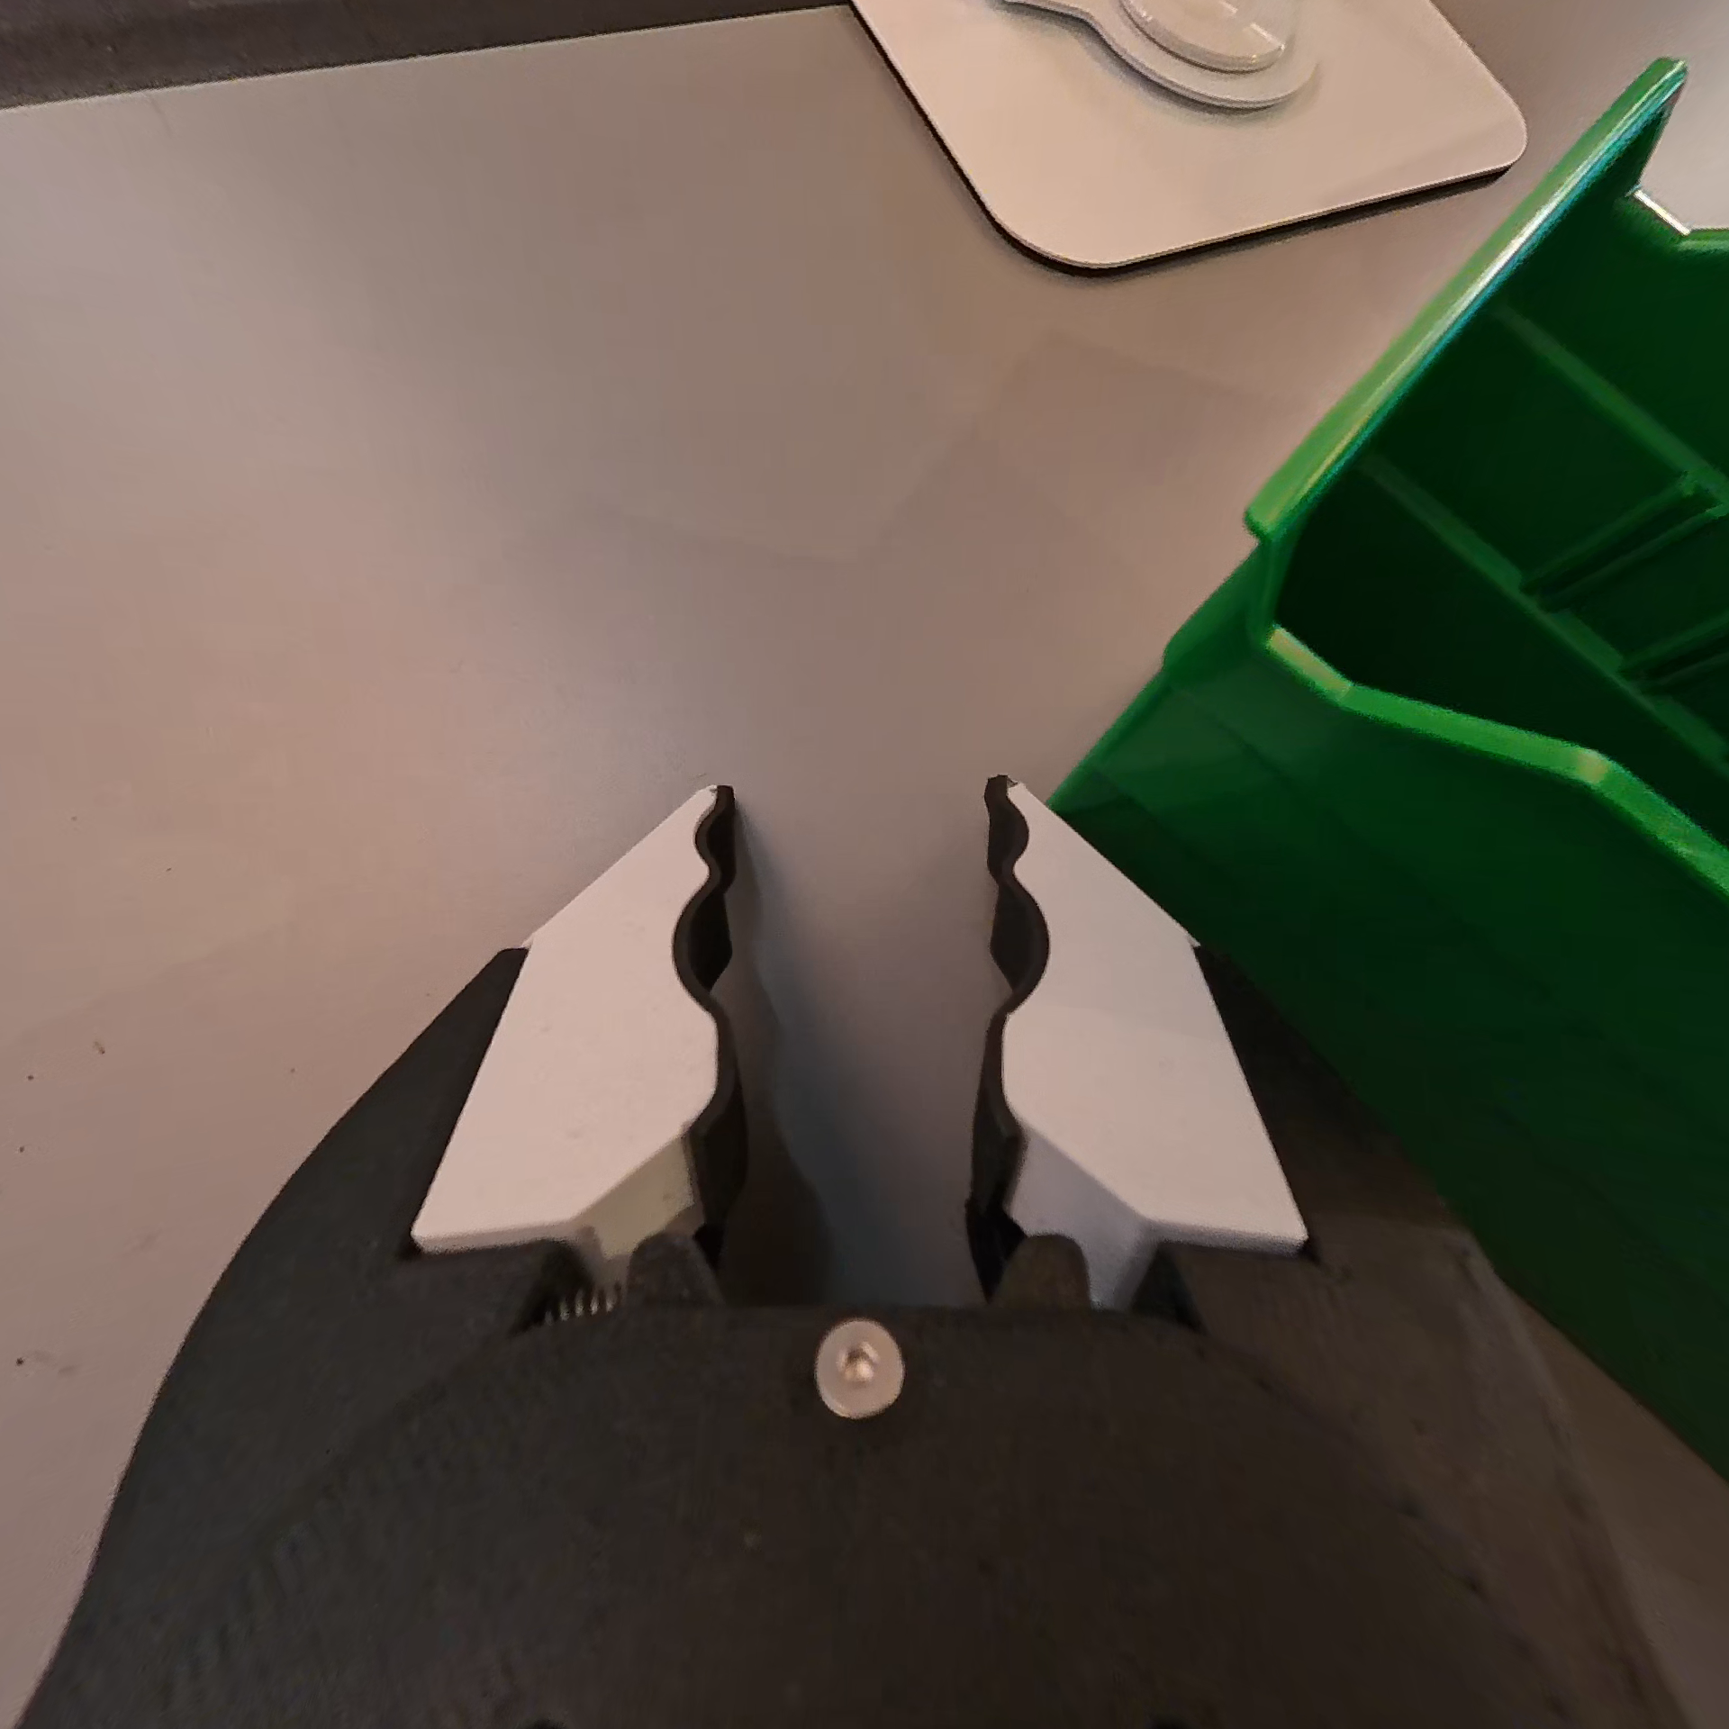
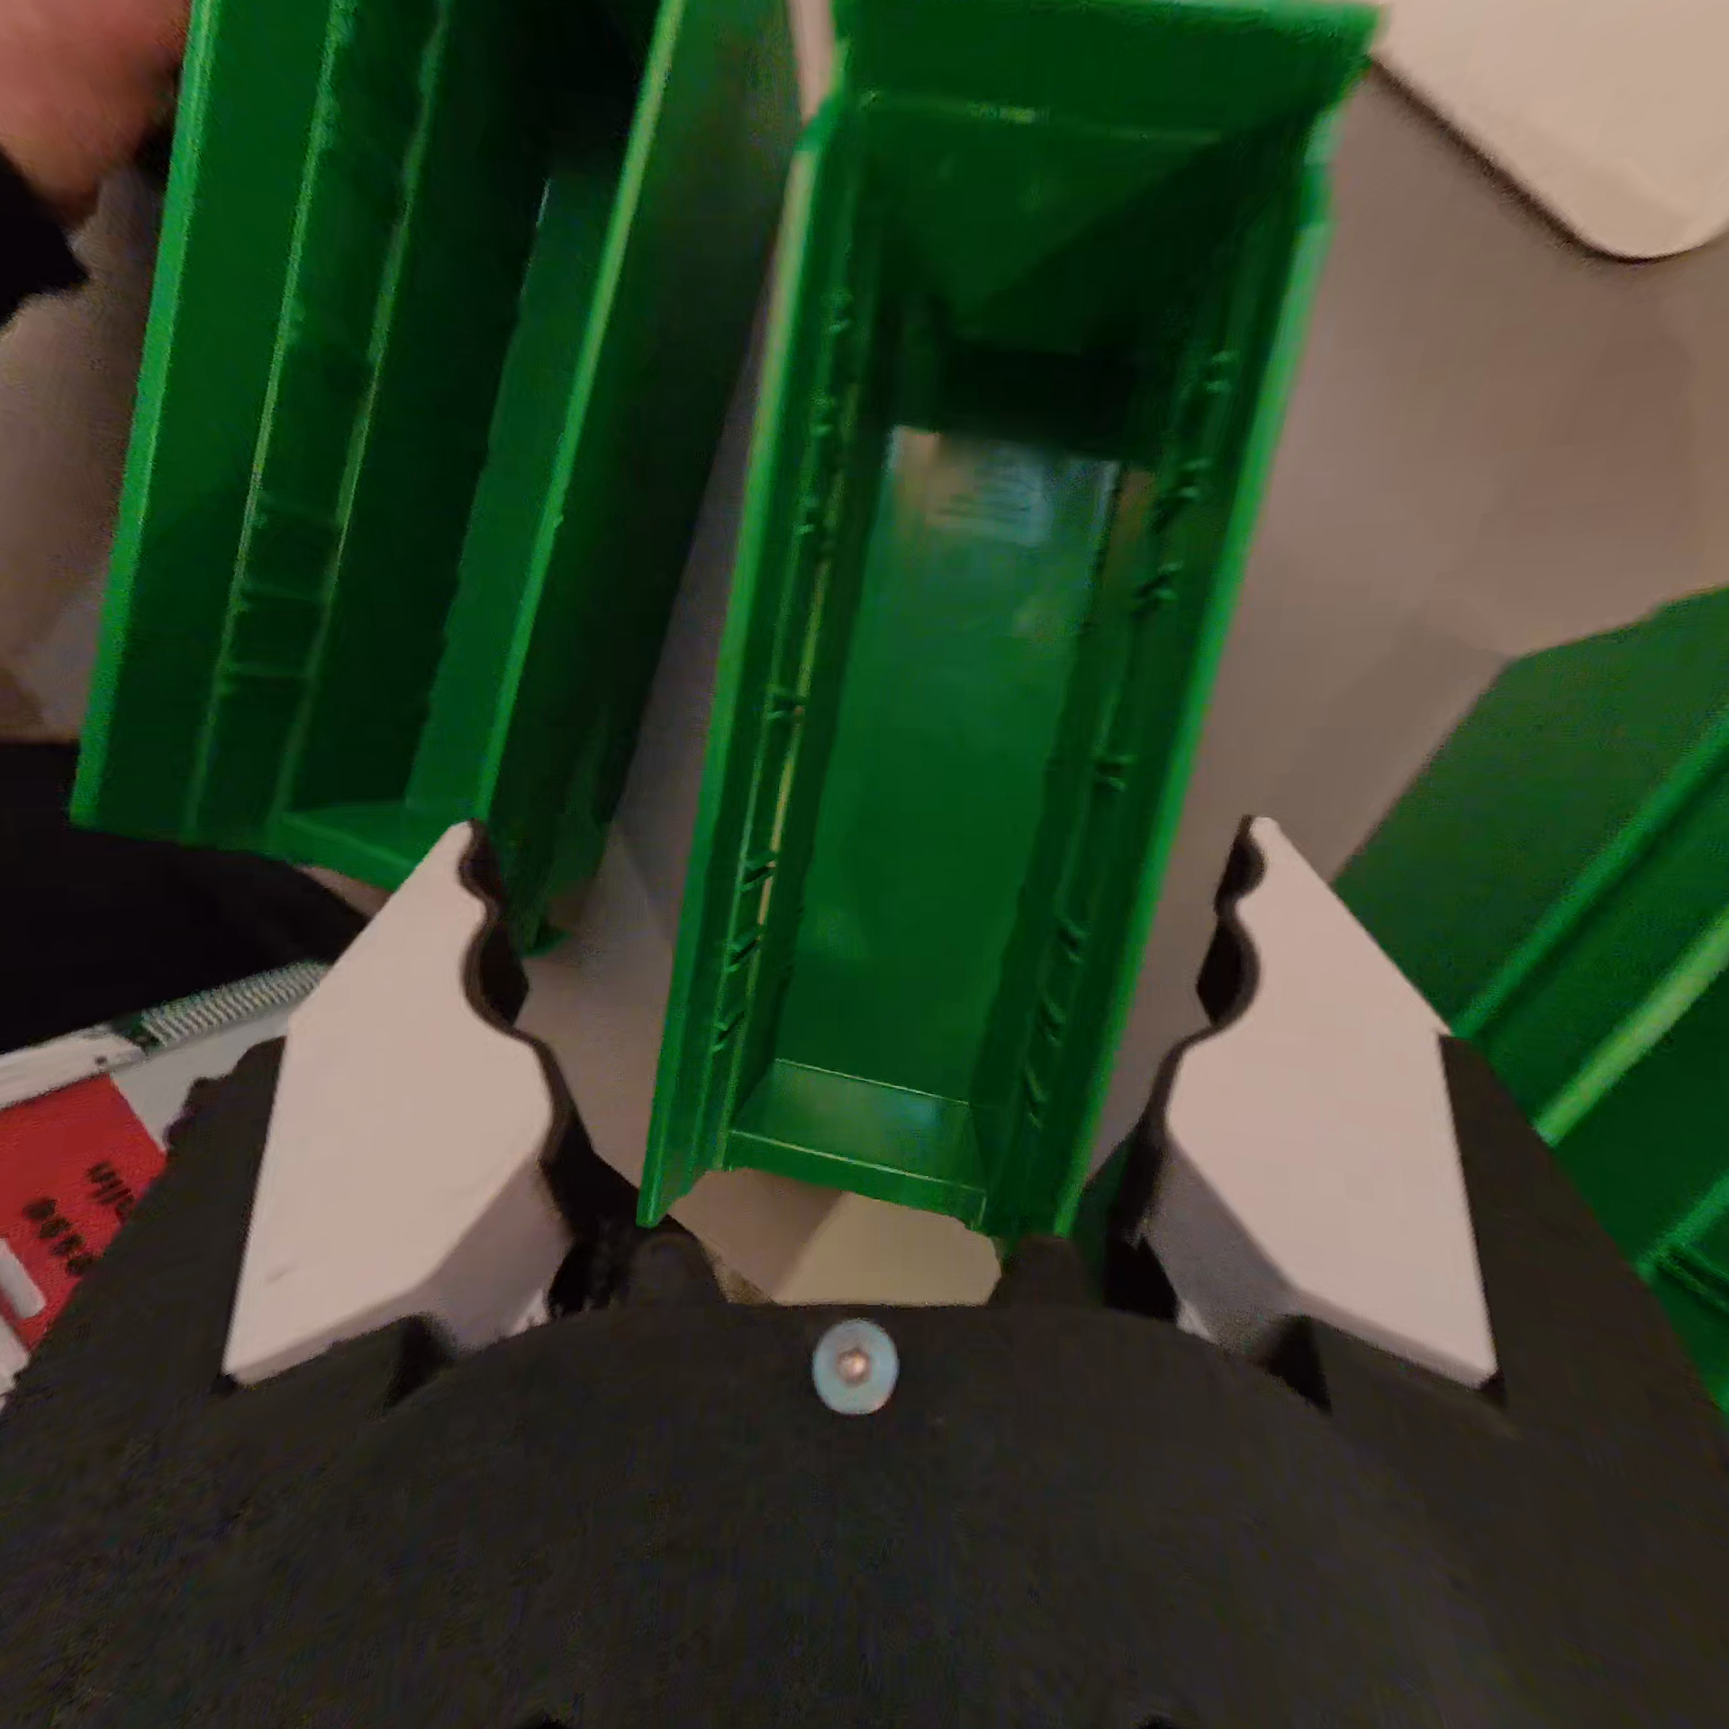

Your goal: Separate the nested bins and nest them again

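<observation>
The left gripper [image 1: 859,795] hangs over the grey table [image 1: 468,468], jaws partly open and empty. A green bin [image 1: 1460,748] sits just beside it on the right, so it looks ready to help.

In the right wrist view three green bins stand apart, so they look already pulled out. The left bin [image 2: 374,421] sits beside the middle bin [image 2: 982,655]. The right gripper [image 2: 861,833] has its jaws wide open around the middle bin's near end, not squeezing yet. The right bin [image 2: 1590,889] is close and could get bumped.
</observation>
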A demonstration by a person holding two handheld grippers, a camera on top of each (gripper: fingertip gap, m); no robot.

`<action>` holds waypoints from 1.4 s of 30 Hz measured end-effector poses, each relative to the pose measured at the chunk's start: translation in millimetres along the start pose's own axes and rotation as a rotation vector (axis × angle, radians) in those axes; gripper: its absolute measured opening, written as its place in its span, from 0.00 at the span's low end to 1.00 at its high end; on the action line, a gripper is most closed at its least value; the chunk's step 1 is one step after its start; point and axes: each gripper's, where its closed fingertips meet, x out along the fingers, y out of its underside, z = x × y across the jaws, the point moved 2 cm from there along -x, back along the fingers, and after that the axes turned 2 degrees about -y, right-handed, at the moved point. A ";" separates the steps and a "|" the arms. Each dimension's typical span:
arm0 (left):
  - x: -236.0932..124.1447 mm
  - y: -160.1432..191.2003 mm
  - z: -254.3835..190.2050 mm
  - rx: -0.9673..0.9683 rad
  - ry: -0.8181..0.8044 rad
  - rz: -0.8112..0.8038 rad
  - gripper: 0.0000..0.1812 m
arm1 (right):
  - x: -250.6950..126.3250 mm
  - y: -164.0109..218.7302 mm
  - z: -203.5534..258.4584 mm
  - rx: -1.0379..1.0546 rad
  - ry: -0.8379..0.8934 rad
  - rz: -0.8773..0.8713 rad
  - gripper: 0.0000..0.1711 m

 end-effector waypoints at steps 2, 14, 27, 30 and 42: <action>0.0 0.0 -0.1 0.001 0.001 0.000 0.29 | 14.3 5.5 -1.2 -0.043 0.056 0.076 0.87; -0.6 -0.1 -2.2 0.003 0.020 -0.003 0.29 | 42.5 7.2 -21.3 0.032 0.047 0.182 0.67; 0.2 0.4 -2.2 0.015 0.005 0.003 0.29 | -152.9 -46.4 -73.3 0.223 0.113 -0.163 0.62; 0.4 0.6 -2.3 0.020 0.001 0.004 0.29 | -183.2 -25.7 -104.6 0.282 0.222 -0.140 0.63; 0.4 0.5 -2.3 0.017 0.006 0.003 0.30 | -118.3 53.6 -143.9 0.401 0.203 0.051 0.63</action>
